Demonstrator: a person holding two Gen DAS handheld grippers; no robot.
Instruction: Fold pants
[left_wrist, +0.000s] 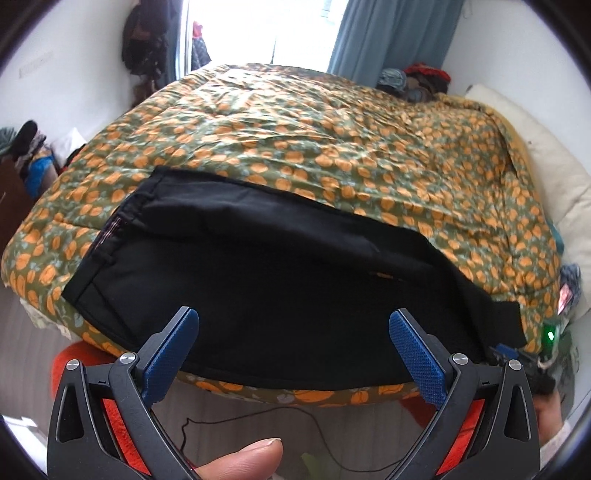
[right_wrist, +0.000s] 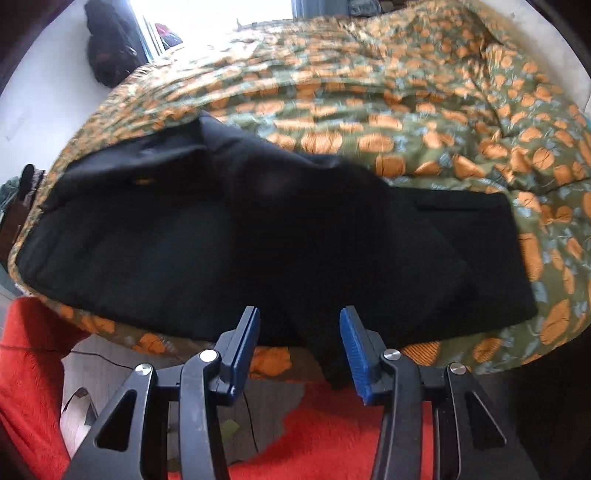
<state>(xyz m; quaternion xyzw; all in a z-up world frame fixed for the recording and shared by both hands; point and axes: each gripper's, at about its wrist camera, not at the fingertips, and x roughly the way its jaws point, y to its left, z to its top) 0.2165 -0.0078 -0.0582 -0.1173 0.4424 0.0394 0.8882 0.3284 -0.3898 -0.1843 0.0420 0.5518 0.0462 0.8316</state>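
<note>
On the near edge of the orange-flowered quilt (left_wrist: 332, 140) lie the black pants (left_wrist: 258, 273), spread lengthwise, waistband toward the quilt's left end. Left gripper (left_wrist: 293, 332): jaws wide apart above the pants, holding nothing. Right gripper (right_wrist: 299, 328): jaws partly open, either side of a fold of pants hanging over the quilt's edge; pad contact cannot be made out. Below the quilt, a red rug (right_wrist: 332, 435). The right-wrist view is motion-blurred.

Black pants (left_wrist: 258, 266) on a green quilt (left_wrist: 332, 140) patterned with orange, perhaps fruit.
</note>
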